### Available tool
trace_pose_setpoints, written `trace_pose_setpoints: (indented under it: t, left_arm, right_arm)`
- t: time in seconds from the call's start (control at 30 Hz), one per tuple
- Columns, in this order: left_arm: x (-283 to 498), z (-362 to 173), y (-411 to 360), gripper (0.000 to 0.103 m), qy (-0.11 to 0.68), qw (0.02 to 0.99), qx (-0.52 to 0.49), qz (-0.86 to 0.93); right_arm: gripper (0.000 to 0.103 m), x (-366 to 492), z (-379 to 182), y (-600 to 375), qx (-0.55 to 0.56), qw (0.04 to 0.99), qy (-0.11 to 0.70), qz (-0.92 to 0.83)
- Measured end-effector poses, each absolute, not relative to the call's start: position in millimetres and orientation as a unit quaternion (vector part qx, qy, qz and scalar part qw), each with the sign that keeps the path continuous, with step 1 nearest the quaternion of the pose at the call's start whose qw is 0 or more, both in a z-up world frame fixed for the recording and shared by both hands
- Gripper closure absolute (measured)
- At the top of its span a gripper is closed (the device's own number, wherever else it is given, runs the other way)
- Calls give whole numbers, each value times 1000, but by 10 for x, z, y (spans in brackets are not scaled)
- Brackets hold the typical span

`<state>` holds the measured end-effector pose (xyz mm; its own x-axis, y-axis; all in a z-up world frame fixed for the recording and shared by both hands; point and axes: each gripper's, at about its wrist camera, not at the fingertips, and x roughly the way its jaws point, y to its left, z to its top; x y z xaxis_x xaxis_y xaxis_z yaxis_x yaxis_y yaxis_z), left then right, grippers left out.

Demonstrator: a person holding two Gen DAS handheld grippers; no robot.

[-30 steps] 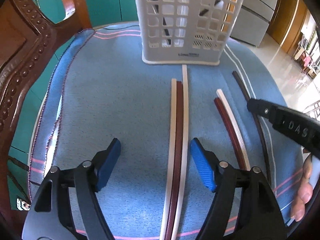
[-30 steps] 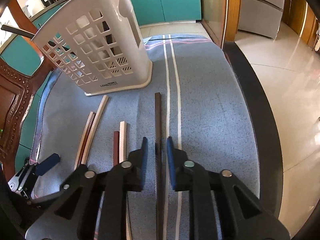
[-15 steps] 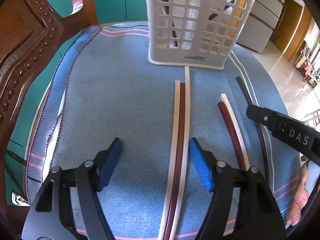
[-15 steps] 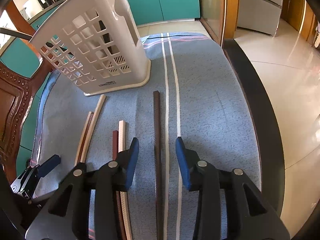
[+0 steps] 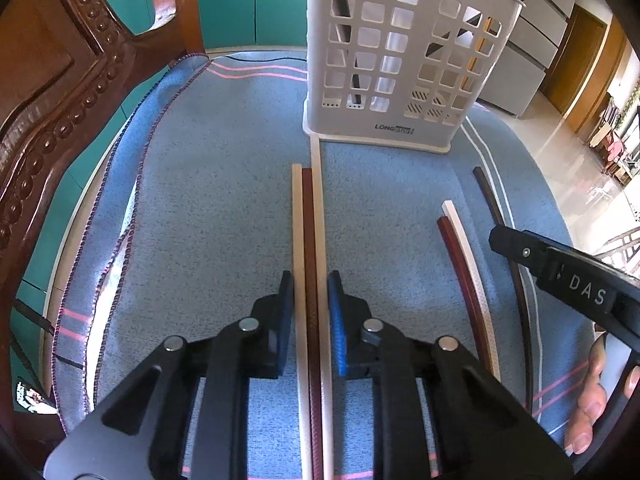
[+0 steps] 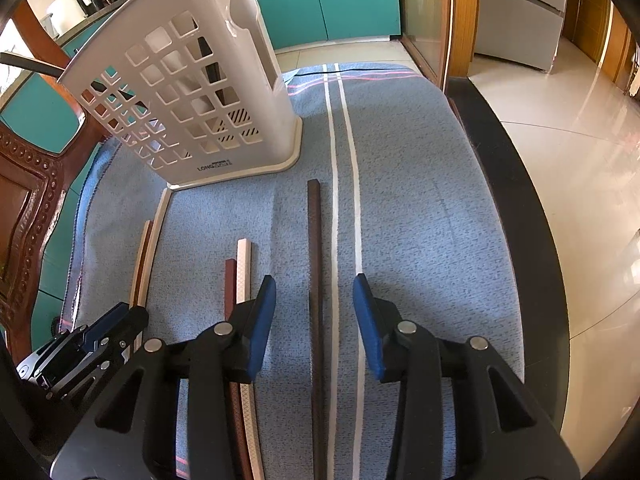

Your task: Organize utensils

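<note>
Left tool (image 5: 311,280) clamps 3 chopsticks (image 5: 310,240); right tool (image 6: 314,292), marked "DAS", gapes apart.

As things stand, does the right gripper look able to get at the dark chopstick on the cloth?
Probably yes. The right gripper is open with its fingers astride the dark chopstick, which lies alone on the cloth; nothing sits between them.

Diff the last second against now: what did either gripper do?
Left gripper: jaws have just been closing, from wide open onto the three-chopstick bundle; pads now flank it tightly. Right gripper: jaws have opened away from the dark chopstick, which lies free between them. Unchanged: white holder, red-and-white pair, blue cloth.
</note>
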<state>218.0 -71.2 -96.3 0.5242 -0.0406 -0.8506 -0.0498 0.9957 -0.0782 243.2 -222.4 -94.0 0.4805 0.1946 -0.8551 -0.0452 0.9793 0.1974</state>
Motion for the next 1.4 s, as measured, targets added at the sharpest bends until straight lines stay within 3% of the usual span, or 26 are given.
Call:
trace_pose_setpoints:
  t: [0.57,0.77,0.87,1.4]
  left_arm:
    - [2099,-797,-569,87,474,879,-56,9]
    - [2174,-848,-443,82,485,871,-71,22]
    - [2197,-814,-312,72,483,871,-85,31]
    - [2343,-975,-347,71,500,862,-73,31]
  right_arm:
    - [63,2433,-940,-2221,72,857,505,69]
    - [63,2435,-938,-2219,74,857,505,69]
    - [63,2426,-933,-2234,76,858,503,69]
    - [62,2443,-878,-2324,84,859,501,64]
